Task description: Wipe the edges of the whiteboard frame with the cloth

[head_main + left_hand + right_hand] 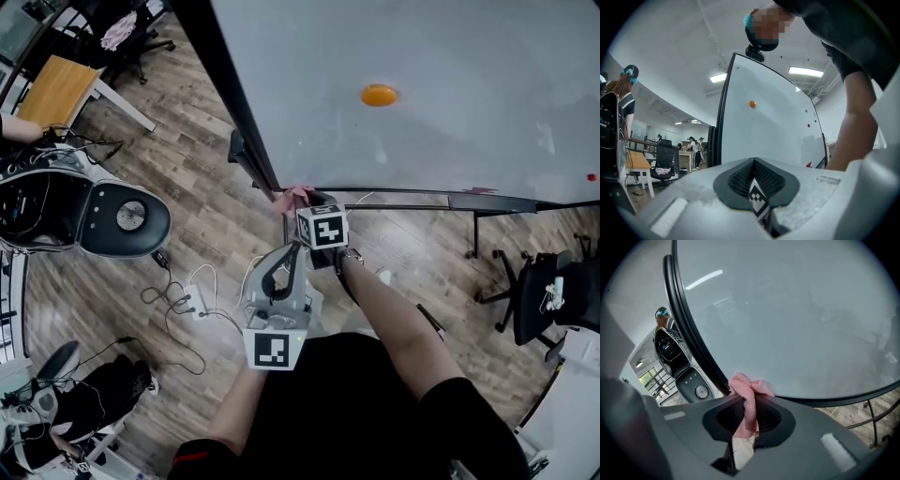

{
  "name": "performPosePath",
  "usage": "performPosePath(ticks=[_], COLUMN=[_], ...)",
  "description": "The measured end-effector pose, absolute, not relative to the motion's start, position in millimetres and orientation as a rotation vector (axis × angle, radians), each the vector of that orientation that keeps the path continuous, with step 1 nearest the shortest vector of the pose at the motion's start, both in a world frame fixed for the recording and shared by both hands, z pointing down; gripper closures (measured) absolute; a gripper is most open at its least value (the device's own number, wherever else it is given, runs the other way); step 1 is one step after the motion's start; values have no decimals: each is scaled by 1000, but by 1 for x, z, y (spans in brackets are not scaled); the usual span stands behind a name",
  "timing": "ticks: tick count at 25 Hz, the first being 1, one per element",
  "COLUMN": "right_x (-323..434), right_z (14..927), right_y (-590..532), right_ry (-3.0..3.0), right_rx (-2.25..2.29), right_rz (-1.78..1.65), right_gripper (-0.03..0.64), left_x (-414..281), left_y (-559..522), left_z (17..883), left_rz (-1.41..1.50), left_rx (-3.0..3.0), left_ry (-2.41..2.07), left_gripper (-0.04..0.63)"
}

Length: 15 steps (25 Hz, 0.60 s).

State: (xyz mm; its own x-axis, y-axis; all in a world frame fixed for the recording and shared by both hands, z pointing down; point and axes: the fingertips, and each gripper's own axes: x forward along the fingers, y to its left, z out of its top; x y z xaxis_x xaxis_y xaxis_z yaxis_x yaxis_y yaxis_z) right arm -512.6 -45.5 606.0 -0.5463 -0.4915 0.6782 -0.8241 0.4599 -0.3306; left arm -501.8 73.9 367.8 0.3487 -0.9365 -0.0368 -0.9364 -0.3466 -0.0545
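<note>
The large white whiteboard (422, 94) fills the upper part of the head view, edged by its thin black metal frame (234, 94). Below the whiteboard's lower left corner, clear of the board, the grey left gripper (286, 261) points up toward it; in its own view its jaws are pressed together with nothing between them. The dark grey right gripper (307, 200) reaches to that same corner, its jaws clamped on a small pink knitted cloth (298, 194). The bunched end of the cloth sticks out past the jaw tips and presses against the frame where the left edge meets the bottom edge. A small orange oval magnet (379, 95) sits on the whiteboard's face, well above the corner.
</note>
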Motion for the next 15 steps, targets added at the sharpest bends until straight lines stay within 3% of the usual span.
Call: performPosePath(ticks=[15], right_x=[-487], right_z=[606], right_y=[-45], right_ry=[-2229], right_rx=[1036], right_rz=[893], right_gripper=[563], left_x=[-465], left_y=[68], left_z=[371], left_rz=[-30], left_rx=[-2510], left_ry=[1771], left_gripper=[595])
